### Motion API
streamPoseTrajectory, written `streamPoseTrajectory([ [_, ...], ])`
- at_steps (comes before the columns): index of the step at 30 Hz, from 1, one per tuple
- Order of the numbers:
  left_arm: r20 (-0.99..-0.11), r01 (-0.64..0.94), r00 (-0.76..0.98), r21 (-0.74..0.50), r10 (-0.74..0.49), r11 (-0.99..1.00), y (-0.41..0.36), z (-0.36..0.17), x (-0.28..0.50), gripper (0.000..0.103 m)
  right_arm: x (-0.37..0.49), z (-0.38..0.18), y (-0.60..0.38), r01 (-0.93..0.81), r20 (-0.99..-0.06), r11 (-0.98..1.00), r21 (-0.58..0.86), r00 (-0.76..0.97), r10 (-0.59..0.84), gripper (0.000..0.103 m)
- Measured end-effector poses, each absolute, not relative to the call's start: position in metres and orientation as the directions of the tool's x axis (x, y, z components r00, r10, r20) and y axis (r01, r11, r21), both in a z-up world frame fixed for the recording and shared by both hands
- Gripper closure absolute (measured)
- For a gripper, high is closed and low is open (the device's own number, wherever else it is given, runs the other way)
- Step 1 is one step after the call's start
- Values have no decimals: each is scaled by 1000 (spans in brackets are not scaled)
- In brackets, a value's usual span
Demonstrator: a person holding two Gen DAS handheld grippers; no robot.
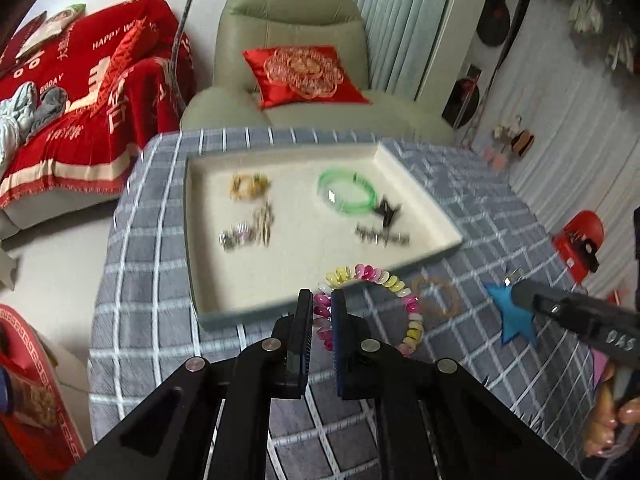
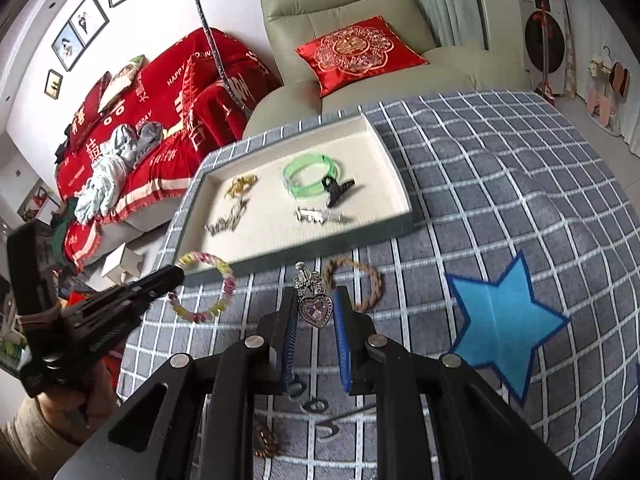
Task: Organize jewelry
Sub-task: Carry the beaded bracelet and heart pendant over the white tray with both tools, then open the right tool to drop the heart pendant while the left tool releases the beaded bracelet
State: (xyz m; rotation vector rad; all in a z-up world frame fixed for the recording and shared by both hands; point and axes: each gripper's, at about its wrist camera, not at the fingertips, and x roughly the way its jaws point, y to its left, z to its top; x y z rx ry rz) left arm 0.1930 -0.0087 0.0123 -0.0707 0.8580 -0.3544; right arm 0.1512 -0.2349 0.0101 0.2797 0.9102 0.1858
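My left gripper (image 1: 322, 308) is shut on a bracelet of pink, yellow and white beads (image 1: 384, 276), held just above the checked cloth at the tray's near rim. In the right wrist view the same bracelet (image 2: 228, 280) hangs from that gripper (image 2: 176, 276). My right gripper (image 2: 316, 310) is shut on a silver heart pendant with a bow (image 2: 316, 306), lifted off the cloth. The cream-lined tray (image 1: 304, 264) (image 2: 272, 236) holds a green bangle (image 2: 308, 174), a black clip (image 2: 336, 190), a gold piece (image 2: 240, 184) and silver pieces (image 2: 224, 222).
A brown twisted ring (image 2: 376, 280) lies on the grey checked cloth (image 2: 480, 184) before the tray. A blue paper star (image 2: 500, 320) lies to its right. Small dark hooks (image 2: 316, 404) and a brown beaded piece (image 2: 266, 446) sit under my right gripper. An armchair (image 1: 288, 20) stands behind.
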Motion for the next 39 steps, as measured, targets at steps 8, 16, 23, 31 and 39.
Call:
streamPoseTrajectory([
  [8,-707,266,623,-212,-335,940,-7,34,233,79,184,17,-229,-47,-759,962,271,604,243,84],
  [16,-738,258,600,-185,-307,948,-26,15,272,78,227,12,-233,-16,-778,976,217,601,182,84],
  [23,-778,251,570,-141,-264,958,-37,-16,295,78,260,-7,-236,1,-805,983,184,574,150,84],
  [31,-800,255,561,-79,-214,964,-44,-35,306,78,286,-39,-235,16,-839,986,167,528,134,84],
  [39,-803,261,573,-7,-161,965,-52,-43,305,78,300,-59,-232,20,-863,986,166,486,136,83],
])
